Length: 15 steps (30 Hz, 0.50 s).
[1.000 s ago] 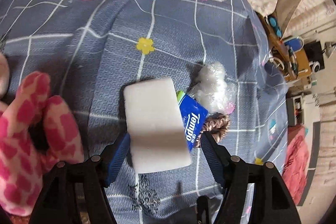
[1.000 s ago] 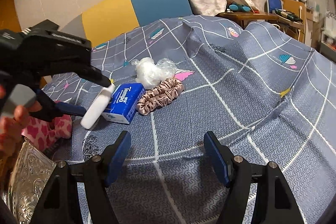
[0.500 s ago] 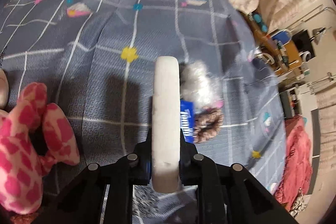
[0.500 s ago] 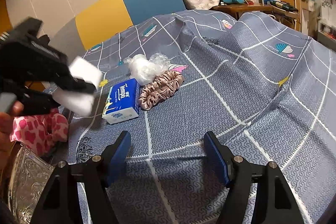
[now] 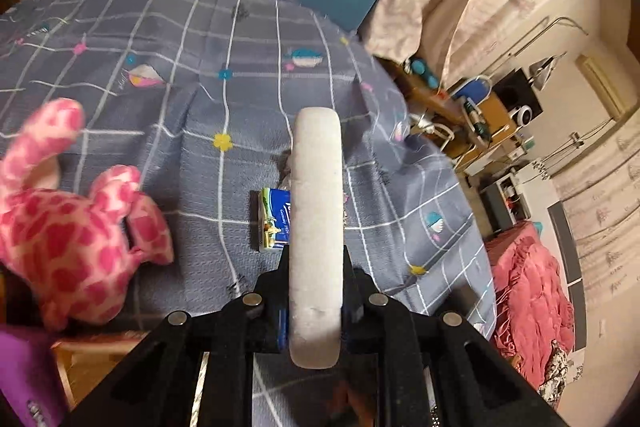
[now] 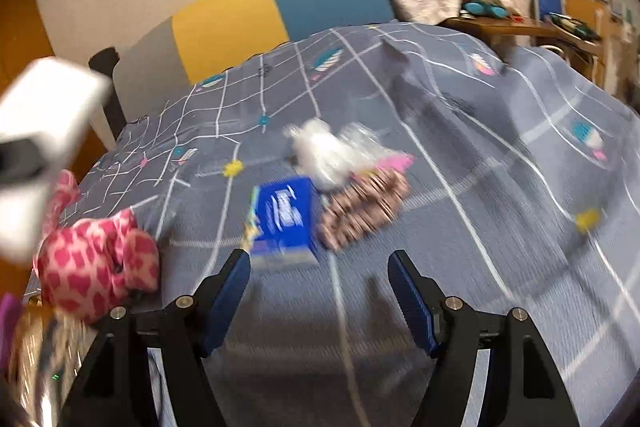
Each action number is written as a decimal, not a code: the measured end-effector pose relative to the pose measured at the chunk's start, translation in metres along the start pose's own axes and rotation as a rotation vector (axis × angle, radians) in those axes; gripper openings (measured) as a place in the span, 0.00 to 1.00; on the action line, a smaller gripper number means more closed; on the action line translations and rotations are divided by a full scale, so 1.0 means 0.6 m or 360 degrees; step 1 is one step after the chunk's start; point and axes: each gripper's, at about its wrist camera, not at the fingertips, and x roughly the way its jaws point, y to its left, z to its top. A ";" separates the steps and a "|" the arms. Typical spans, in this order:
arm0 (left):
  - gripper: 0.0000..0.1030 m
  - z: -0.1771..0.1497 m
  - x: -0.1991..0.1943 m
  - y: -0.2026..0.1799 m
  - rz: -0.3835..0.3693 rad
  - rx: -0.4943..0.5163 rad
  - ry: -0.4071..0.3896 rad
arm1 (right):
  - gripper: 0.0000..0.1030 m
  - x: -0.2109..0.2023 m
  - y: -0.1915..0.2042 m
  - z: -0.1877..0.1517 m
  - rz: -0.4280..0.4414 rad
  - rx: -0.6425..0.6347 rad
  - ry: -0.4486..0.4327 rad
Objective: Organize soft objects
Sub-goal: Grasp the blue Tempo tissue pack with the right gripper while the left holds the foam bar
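While the left gripper (image 5: 316, 291) clenches a white sponge (image 5: 317, 227) edge-on above the grey cloth (image 5: 200, 131), the right gripper (image 6: 320, 291) hangs released and empty. Ahead of it lie a tissue pack (image 6: 284, 223) at 12 o'clock, a scrunchie (image 6: 364, 207) at 1, and a pink plush (image 6: 96, 267) at 9.

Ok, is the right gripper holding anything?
No, the right gripper stands open over the bedspread with nothing between its pads; the tissue pack lies beyond it.
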 end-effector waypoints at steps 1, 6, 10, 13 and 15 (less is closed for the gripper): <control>0.17 -0.006 -0.019 0.002 -0.0014 0.0006 -0.0030 | 0.70 0.015 0.009 0.012 0.0002 -0.0025 0.0019; 0.17 -0.032 -0.084 0.010 -0.0059 0.0009 -0.0121 | 0.70 0.083 0.041 0.045 0.0000 -0.0112 0.0133; 0.17 -0.050 -0.129 0.018 -0.0076 0.0024 -0.0173 | 0.67 0.125 0.063 0.045 -0.0068 -0.0193 0.0244; 0.17 -0.060 -0.157 0.023 -0.0084 0.0035 -0.0221 | 0.56 0.130 0.075 0.042 -0.0130 -0.0281 0.0263; 0.17 -0.067 -0.180 0.025 -0.0088 0.0048 -0.0265 | 0.51 0.128 0.079 0.040 -0.0125 -0.0313 0.0283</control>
